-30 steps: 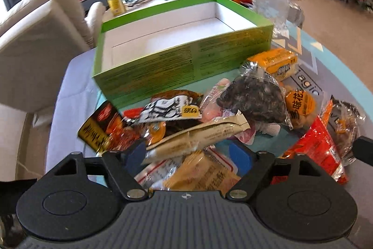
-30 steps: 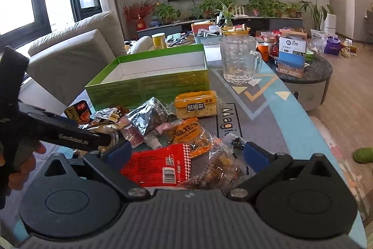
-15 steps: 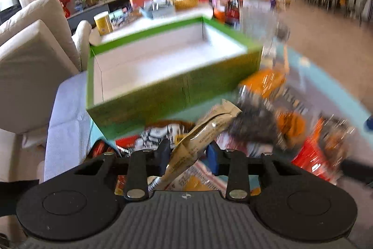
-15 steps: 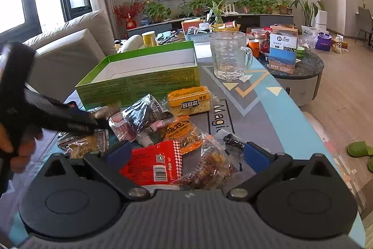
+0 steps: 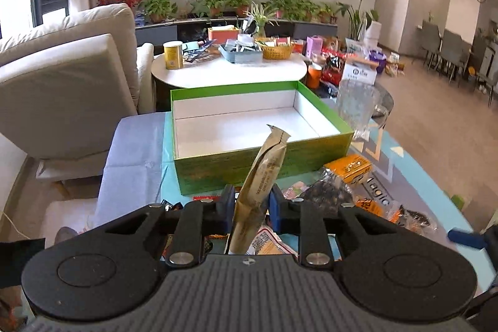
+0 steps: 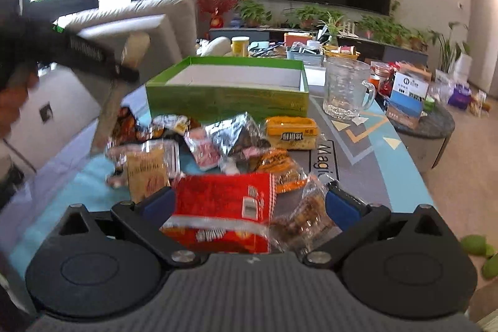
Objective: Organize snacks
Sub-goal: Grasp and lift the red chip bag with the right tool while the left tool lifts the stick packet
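My left gripper [image 5: 249,203] is shut on a long tan snack packet [image 5: 263,176] and holds it upright above the snack pile, just in front of the open green box [image 5: 264,156], which has a white, bare inside. In the right wrist view the left gripper [image 6: 93,55] is raised at the left with the tan packet [image 6: 109,111] hanging from it. My right gripper [image 6: 249,201] is open, low over a red snack bag [image 6: 224,207] and a clear bag of brown snacks [image 6: 302,220]. The green box [image 6: 227,97] stands behind the pile.
Loose snacks lie on the table: a yellow cake pack [image 6: 292,134], a silver-and-dark bag [image 6: 239,133], an orange packet [image 6: 280,167]. A glass mug [image 6: 345,89] stands right of the box. A beige sofa [image 5: 62,89] is at the left, a cluttered round table [image 5: 230,67] behind.
My left gripper closed on the tan packet and lifted it off the pile toward the green box. My right gripper moved lower and closer over the red bag, staying open.
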